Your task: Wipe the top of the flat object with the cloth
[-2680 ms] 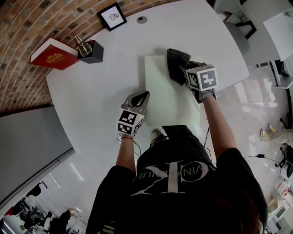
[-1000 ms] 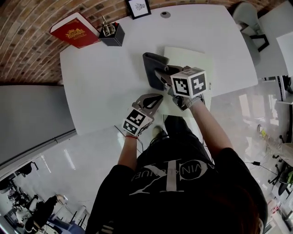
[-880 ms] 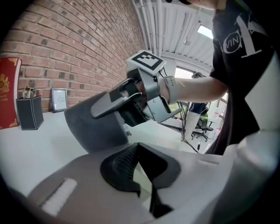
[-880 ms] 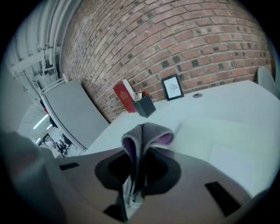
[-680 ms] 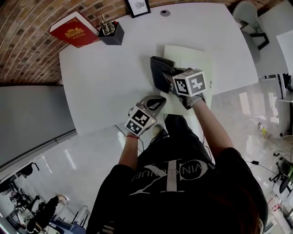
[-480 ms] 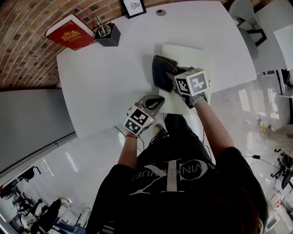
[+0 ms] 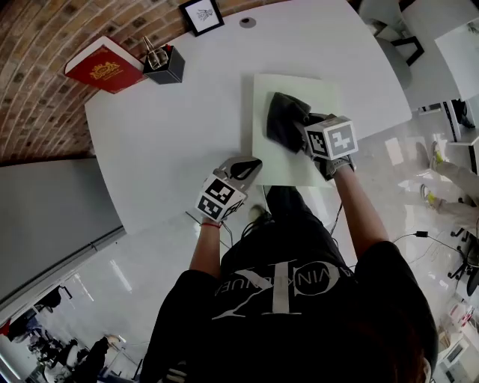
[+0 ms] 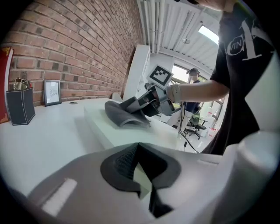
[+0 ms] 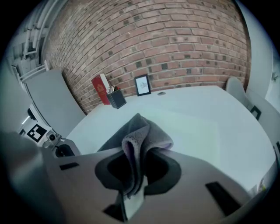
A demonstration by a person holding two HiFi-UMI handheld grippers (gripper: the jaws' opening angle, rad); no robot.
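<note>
Cloth [image 7: 284, 120] is a dark grey microfibre sort of thing. It sits on top of the pale flat slab [image 7: 281, 168], toward the middle and far part, with one bunched end pinched in your right gripper [image 7: 302, 129]. From the right gripper view you can see a fold of it clamped tight between the jaws and the rest flopping out ahead onto the slab.

It looks soft and limp, so I reckon it'll drag and fold over itself rather than push flat. Gripping it by the gathered edge like you have it seems the right spot. You'd want to press low so more fabric lies on the surface.

The slab looks stiff and fairly thin, maybe light. On that smooth white table [image 7: 165, 127] it could skate around when you sweep.

Your left gripper [image 7: 251, 163] has its jaws closed together with nothing between them. Its tip sits right by the slab's near left corner, though I can't tell if it actually touches. That's a handy place to pin the slab if it slides.

Count-wise:
- one cloth
- one slab
- two grippers
- one red book [image 7: 101, 67], one black pen holder [image 7: 163, 63] and one small framed picture [image 7: 200, 15], all at the far edge by the brick wall, well apart from the work
</note>
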